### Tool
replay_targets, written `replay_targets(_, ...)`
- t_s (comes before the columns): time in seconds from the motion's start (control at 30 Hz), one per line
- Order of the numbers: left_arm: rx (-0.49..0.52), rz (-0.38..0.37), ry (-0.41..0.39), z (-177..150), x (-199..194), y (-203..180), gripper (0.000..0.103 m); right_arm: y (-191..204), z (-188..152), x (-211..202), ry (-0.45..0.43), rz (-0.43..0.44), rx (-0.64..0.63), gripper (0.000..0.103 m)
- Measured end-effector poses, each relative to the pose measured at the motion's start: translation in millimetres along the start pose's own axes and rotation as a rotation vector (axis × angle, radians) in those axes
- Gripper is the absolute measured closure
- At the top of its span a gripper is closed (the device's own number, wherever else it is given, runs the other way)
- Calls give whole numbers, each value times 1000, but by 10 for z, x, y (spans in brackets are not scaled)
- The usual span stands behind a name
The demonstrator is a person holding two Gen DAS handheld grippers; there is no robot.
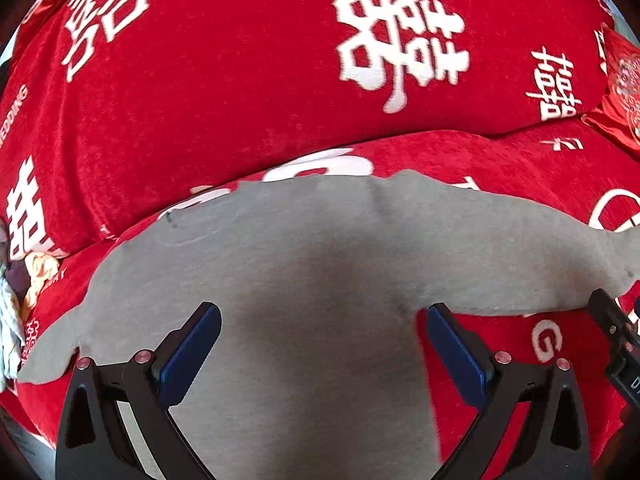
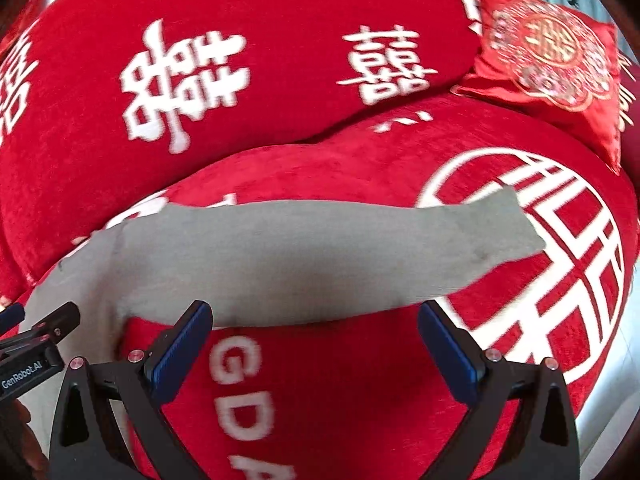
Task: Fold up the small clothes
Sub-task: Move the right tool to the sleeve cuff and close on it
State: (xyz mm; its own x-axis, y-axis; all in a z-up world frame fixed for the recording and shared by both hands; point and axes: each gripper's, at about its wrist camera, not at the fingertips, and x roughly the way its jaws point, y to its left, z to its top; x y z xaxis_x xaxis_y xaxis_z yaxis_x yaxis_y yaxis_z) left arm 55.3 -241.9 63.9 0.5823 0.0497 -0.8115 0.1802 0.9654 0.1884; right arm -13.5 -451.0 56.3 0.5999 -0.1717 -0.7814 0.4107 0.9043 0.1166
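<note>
Right gripper (image 2: pixel 314 338), jaws wide and empty, hovers just short of the grey knit garment's sleeve (image 2: pixel 320 248), which stretches sideways; left gripper (image 1: pixel 320 344), equally wide, probably hangs over its body.

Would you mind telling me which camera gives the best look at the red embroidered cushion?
The right wrist view: the embroidered cushion shows almost whole at upper right, leaning on the sofa back, its round emblem clear. The left wrist view catches only a cropped sliver of it at the right edge.

A small plain grey knit garment (image 1: pixel 320 280) lies spread flat, sleeves outstretched, along the red sofa seat's (image 2: pixel 320 380) front edge.
</note>
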Motion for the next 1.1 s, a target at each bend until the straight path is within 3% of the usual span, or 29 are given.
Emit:
replay_targets(0.23,50,-6,10,104,65,-326,0,-577,88,186,23,-42,103,1)
replay_targets(0.5,68,11,9,187,114,-446,0,-940,201,597,87,26,228,2)
replay_targets(0.6,69,7,3,213,126,-455,0,-996,245,751,101,80,258,8)
replay_targets(0.7,64,1,2,233,140,-448,0,-1061,321,826,93,119,289,18)
replay_targets(0.8,60,-2,1,245,149,-436,0,-1129,385,905,110,120,297,54)
replay_targets(0.87,53,-9,-2,255,158,-409,0,-1207,388,934,116,142,316,93)
replay_targets(0.97,19,-17,8,273,205,-303,0,-1295,358,788,45,180,344,97)
replay_targets(1.1,-38,-4,45,305,321,-130,0,-1290,313,592,-26,170,323,98)
